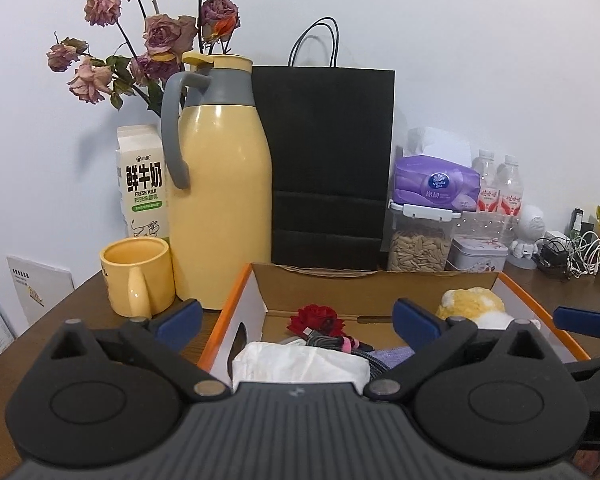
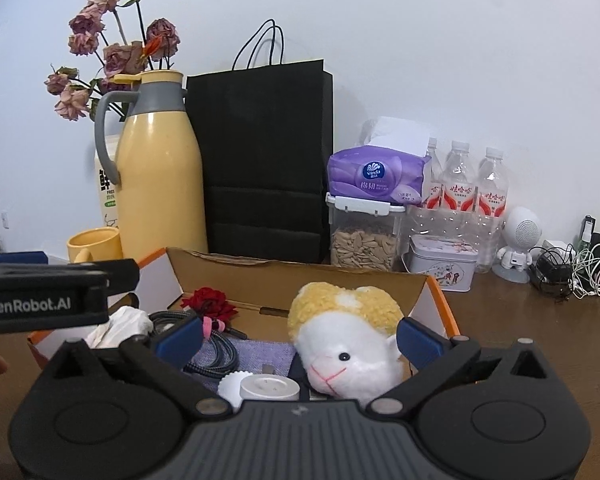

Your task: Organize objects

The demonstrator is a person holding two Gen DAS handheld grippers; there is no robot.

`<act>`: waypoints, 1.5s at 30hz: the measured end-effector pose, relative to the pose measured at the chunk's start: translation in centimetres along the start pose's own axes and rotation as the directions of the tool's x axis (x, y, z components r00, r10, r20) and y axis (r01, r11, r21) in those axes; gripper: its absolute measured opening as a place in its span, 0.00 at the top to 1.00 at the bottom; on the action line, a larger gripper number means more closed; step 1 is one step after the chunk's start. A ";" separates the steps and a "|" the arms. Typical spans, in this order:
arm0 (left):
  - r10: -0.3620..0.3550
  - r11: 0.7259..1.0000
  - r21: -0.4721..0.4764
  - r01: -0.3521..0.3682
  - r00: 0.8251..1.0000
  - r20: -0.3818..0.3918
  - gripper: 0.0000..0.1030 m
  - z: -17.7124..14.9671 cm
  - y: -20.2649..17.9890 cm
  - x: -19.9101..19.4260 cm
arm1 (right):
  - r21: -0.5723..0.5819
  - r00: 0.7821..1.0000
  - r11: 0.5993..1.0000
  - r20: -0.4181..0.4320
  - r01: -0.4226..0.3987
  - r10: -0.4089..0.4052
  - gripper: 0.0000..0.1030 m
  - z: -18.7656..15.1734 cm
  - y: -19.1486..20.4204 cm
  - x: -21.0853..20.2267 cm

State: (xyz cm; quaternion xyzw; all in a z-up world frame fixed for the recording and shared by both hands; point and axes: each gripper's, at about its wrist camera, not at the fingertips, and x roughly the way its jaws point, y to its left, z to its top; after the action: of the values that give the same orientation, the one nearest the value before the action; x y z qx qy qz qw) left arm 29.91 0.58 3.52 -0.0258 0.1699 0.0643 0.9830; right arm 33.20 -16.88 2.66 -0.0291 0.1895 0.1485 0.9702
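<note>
White wall backs our brown wooden table (image 2: 520, 320), and the open cardboard box (image 1: 380, 280) with orange edges lies just ahead of both pairs of fingers.

Going left to right, our left gripper (image 1: 298, 322) has its blue-padded fingers spread wide with nothing pinched. Between and just below them sits a crumpled white tissue wad (image 1: 300, 364), soft and shapeless. Just beyond it is a dark braided cable (image 1: 332, 340), bundled with a pink tie, and a red fabric rose (image 1: 318, 318) lies further in.

Our right gripper (image 2: 298, 340) is likewise spread wide and holds nothing. The plush sheep (image 2: 348, 336), fluffy with a yellow fleece and a white face, lies between its fingers, nearer the right-hand pad. We cannot tell whether that pad touches it. Its face points towards us, so its long axis runs roughly along the fingers. A smooth white plastic plug (image 2: 268, 388) rests low between the fingers, on purple woven cloth (image 2: 256, 354).

We judge the right hand nearer the sheep and the left nearer the tissue.
</note>
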 end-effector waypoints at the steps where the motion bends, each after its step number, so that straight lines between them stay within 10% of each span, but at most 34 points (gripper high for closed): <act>1: -0.002 1.000 0.001 0.002 1.000 0.002 0.00 0.0 0.0 -0.1 | -0.001 1.000 1.000 0.000 0.001 -0.001 0.00 0.0 0.0 0.0; 19: -0.023 0.999 0.038 0.022 0.999 0.023 0.00 -1.1 1.1 -9.5 | -0.009 1.000 1.000 0.021 0.023 -0.023 0.00 -0.9 0.2 -9.8; 45: 0.013 1.000 0.020 -0.010 0.987 -0.159 0.00 -7.3 3.7 -18.5 | 0.054 0.994 0.999 -0.107 -0.001 0.007 0.00 -6.5 2.0 -18.5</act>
State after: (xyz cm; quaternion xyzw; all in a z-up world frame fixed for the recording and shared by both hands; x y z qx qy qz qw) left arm 9.68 1.58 2.75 -0.0206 0.2484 0.0663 0.9662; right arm 13.87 -20.80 3.56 -0.0106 0.2453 0.1433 0.9587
